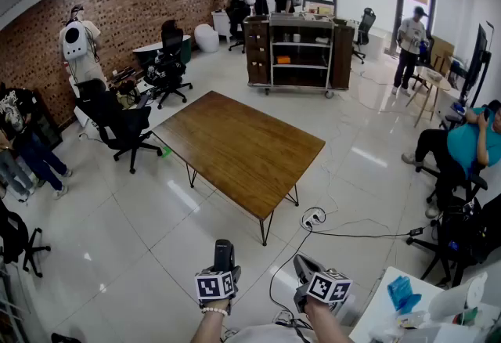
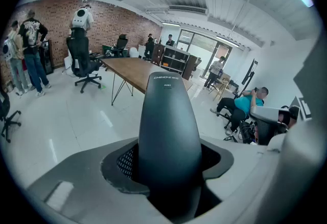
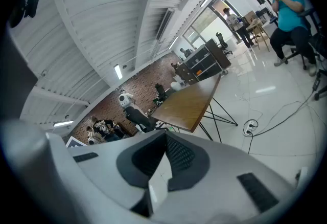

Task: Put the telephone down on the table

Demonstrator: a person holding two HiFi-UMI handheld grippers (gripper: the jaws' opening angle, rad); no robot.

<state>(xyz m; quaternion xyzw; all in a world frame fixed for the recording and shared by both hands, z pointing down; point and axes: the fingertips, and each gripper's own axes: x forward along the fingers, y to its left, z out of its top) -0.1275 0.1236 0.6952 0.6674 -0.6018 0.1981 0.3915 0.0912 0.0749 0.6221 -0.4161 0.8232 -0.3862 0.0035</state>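
Open floor [image 1: 156,240] to table [image 1: 243,147]; chairs [image 1: 121,126] L.

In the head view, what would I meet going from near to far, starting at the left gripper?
The left gripper holding the telephone → white power strip on the floor → wooden table → dark shelving cart.

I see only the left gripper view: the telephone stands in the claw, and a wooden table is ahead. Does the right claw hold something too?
Observer: No. The right claw is empty; its jaws meet at the tips with nothing between them.
Operator: Does anything lie on the floor near the table?
Observer: Yes. A white power strip lies by the near corner of the wooden table, and its black cable runs off to the right.
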